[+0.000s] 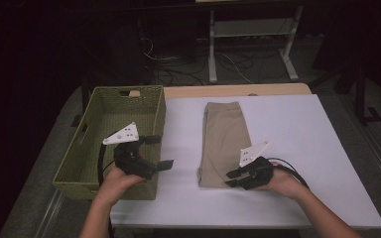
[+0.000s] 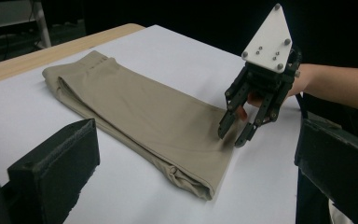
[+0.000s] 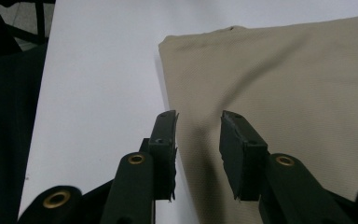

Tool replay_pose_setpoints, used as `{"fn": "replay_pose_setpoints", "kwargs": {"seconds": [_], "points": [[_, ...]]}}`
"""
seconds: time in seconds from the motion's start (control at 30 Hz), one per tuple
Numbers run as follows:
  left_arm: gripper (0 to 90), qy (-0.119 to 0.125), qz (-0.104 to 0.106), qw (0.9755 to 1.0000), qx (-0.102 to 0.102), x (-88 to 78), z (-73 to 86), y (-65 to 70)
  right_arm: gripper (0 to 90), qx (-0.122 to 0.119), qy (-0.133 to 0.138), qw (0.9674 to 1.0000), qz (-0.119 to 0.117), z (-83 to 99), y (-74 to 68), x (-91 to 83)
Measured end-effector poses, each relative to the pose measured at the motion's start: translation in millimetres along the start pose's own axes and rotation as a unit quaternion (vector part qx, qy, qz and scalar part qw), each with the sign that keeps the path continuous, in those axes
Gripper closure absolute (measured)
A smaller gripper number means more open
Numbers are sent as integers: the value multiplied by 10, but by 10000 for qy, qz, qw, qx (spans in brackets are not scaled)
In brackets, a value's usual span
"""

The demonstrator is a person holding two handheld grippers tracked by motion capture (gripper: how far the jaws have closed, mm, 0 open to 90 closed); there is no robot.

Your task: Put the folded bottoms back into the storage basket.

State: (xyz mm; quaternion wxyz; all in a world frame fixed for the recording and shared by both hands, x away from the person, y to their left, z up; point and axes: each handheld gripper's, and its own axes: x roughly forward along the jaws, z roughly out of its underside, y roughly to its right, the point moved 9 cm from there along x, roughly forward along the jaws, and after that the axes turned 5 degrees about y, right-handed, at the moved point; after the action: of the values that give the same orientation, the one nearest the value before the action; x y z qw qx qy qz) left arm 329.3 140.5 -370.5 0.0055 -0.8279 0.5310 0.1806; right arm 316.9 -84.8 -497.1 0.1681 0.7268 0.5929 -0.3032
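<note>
Folded khaki trousers (image 1: 224, 141) lie lengthwise in the middle of the white table (image 1: 297, 134). My right gripper (image 1: 231, 178) rests at their near right corner, tips down on the cloth. In the left gripper view its jaws touch the trousers (image 2: 135, 107) at the edge, right gripper (image 2: 230, 136) under its white plate. Seen from the right gripper view, the right gripper (image 3: 198, 119) has a narrow gap between its jaws and the trousers (image 3: 284, 70) lie beneath, not pinched. My left gripper (image 1: 161, 151) hovers open by the basket's right wall, and its wide jaws frame the left gripper (image 2: 196, 126) view.
A green woven basket (image 1: 129, 91) stands at the table's left end, and I see nothing in it. A wooden strip (image 1: 228, 90) runs along the far edge. Behind it stand a white table frame (image 1: 250, 29) and floor cables. Bare white tabletop lies right of the trousers.
</note>
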Motion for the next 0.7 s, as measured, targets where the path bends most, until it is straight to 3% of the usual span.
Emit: {"fn": "replay_pose_setpoints", "kwargs": {"seconds": [0.5, 0.7], "points": [[0, -1, 1, 10000, 0, 1, 0, 1, 644, -271, -320, 9991, 100, 79, -21, 109], [0, -9, 6, 10000, -2, 2, 1, 1, 628, -522, -387, 9977, 208, 86, -35, 129]]}}
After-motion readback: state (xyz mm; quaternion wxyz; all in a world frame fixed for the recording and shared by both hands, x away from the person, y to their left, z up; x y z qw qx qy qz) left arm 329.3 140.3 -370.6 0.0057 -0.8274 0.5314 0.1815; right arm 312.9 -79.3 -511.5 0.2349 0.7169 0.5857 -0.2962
